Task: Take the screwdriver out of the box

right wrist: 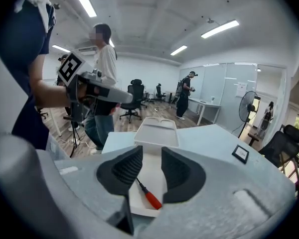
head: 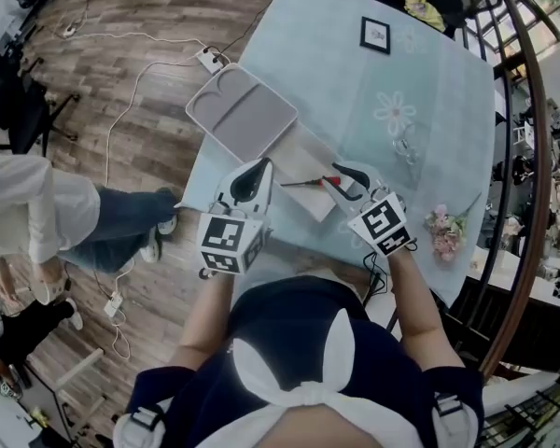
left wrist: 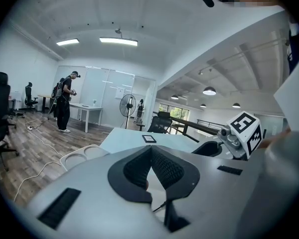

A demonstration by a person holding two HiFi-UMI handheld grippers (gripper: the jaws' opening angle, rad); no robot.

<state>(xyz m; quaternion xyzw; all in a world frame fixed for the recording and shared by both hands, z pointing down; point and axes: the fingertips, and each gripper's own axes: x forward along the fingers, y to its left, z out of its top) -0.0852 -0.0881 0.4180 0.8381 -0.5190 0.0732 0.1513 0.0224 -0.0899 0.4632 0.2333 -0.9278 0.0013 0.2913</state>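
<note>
Just below the parted jaws of the right tool [right wrist: 151, 151], screwdriver [right wrist: 150, 199] in its box [right wrist: 139, 209]; left tool [left wrist: 151, 149] closed.

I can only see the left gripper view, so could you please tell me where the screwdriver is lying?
Observer: The screwdriver lies on the floor of the open white box, and neither gripper is touching it.
Operator: Thank you. Is the right gripper ready for it?
Observer: The right gripper has its jaws apart and empty. It is aimed down into the box, with the screwdriver just beyond the jaws.
Operator: Which end lies nearer to it?
Observer: The red handle is nearer. The shaft's tip points toward the left gripper.
</note>
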